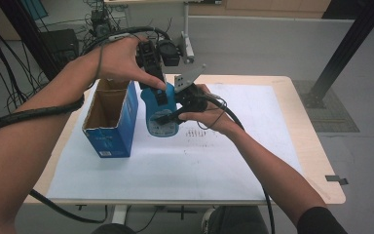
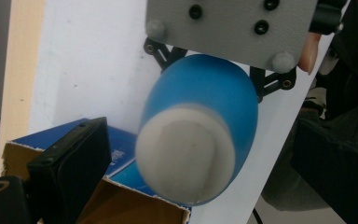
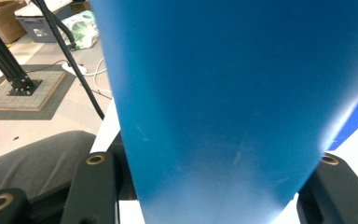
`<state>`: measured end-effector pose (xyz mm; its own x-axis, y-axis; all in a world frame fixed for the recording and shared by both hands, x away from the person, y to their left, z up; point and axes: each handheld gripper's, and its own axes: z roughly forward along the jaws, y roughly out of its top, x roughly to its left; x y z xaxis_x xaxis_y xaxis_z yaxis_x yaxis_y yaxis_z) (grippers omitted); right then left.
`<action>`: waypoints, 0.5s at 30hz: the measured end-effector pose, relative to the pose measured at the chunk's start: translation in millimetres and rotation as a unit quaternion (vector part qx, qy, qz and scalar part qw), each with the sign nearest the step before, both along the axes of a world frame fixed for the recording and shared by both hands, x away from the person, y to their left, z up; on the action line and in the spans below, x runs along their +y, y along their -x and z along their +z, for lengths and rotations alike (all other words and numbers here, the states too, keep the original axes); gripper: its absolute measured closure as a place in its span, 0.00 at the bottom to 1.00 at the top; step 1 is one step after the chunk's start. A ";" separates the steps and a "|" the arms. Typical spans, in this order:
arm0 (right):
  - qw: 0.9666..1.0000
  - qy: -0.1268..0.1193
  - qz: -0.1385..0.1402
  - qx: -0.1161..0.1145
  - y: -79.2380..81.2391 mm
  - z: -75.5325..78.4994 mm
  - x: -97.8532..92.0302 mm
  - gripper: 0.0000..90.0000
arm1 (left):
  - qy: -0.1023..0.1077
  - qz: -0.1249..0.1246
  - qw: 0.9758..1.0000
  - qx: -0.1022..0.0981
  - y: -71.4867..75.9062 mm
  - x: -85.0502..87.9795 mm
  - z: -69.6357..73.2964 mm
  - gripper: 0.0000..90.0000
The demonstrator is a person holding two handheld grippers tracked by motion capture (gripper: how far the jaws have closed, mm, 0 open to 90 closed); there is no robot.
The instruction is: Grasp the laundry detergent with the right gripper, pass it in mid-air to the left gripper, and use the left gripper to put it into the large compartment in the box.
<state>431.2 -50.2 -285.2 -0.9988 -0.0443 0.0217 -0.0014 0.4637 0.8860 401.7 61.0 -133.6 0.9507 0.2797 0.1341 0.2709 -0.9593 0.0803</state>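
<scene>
On the white-papered table (image 1: 233, 161), the right gripper (image 1: 168, 115) was clamped across the blue tube (image 1: 159, 113), held above the table beside the open box (image 1: 111, 119); left gripper (image 1: 157, 87) open at its cap end; looked light, smooth, squashy; grip mid-body.

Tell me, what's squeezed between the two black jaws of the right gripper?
A blue bottle sits between them, clamped by the right gripper; the right gripper view shows it pressed on both sides.

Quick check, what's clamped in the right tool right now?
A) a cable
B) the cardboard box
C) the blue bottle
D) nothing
C: in the right gripper view the blue bottle sits squeezed between the black jaws, and the high view shows the right tool holding it off the table beside the open box.
</scene>
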 end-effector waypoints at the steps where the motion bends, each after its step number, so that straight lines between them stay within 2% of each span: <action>1: 1.000 -0.002 0.001 -0.001 0.2 1.1 -1.2 0.49 | -0.006 -0.002 1.000 -0.001 0.4 -1.6 -0.4 0.06; 10: 1.000 -0.010 0.006 -0.006 2.5 5.6 -6.1 0.49 | -0.010 -0.006 1.000 0.011 -1.7 -6.5 -3.6 0.06; 11: 1.000 -0.012 0.009 0.003 4.1 6.2 -6.1 0.49 | -0.011 -0.006 1.000 0.011 -2.1 -6.9 -4.3 0.06; 15: 1.000 -0.013 0.012 0.000 4.8 6.7 -5.8 0.49 | -0.011 -0.007 1.000 0.013 -3.3 -8.1 -5.8 0.06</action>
